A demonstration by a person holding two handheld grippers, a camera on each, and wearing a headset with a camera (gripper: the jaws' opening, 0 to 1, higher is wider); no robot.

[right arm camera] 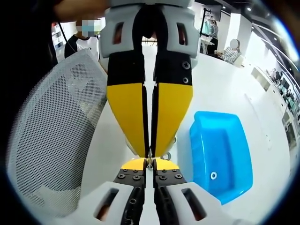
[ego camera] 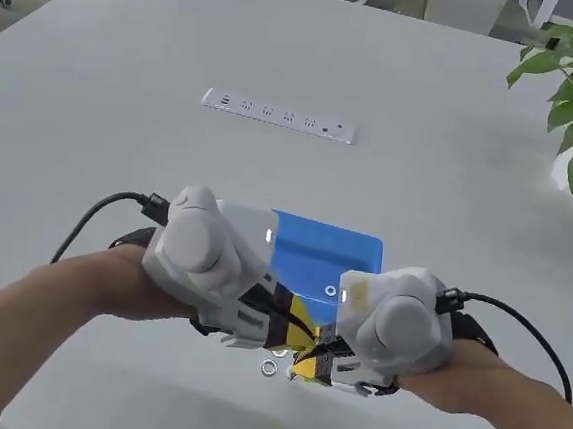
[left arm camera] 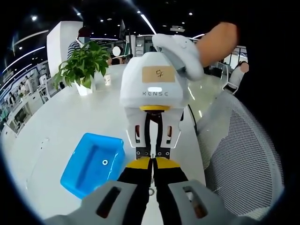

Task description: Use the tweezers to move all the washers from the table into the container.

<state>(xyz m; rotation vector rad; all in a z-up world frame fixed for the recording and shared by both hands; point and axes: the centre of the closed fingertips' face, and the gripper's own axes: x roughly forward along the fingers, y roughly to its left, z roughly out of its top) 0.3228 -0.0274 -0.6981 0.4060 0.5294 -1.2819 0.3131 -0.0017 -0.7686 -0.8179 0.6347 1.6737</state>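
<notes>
As the left gripper [left arm camera: 152,161] and right gripper [right arm camera: 150,165] meet tip-to-tip, jaws together, we see one small silver ring washer [ego camera: 331,292] inside the blue plastic container [ego camera: 314,245], a second washer [ego camera: 269,368] on the table [ego camera: 421,166] nearer us.

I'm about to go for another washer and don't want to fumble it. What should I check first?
1. Tweezers gripped: cannot tell.
2. Left gripper and right gripper shut, meeting tip to tip: ok.
3. Blue container upright beside the grippers: ok.
4. Table cleared of washers: not ok, a loose washer lies below the grippers.
5. Stored washer on the container's floor: ok.
</notes>
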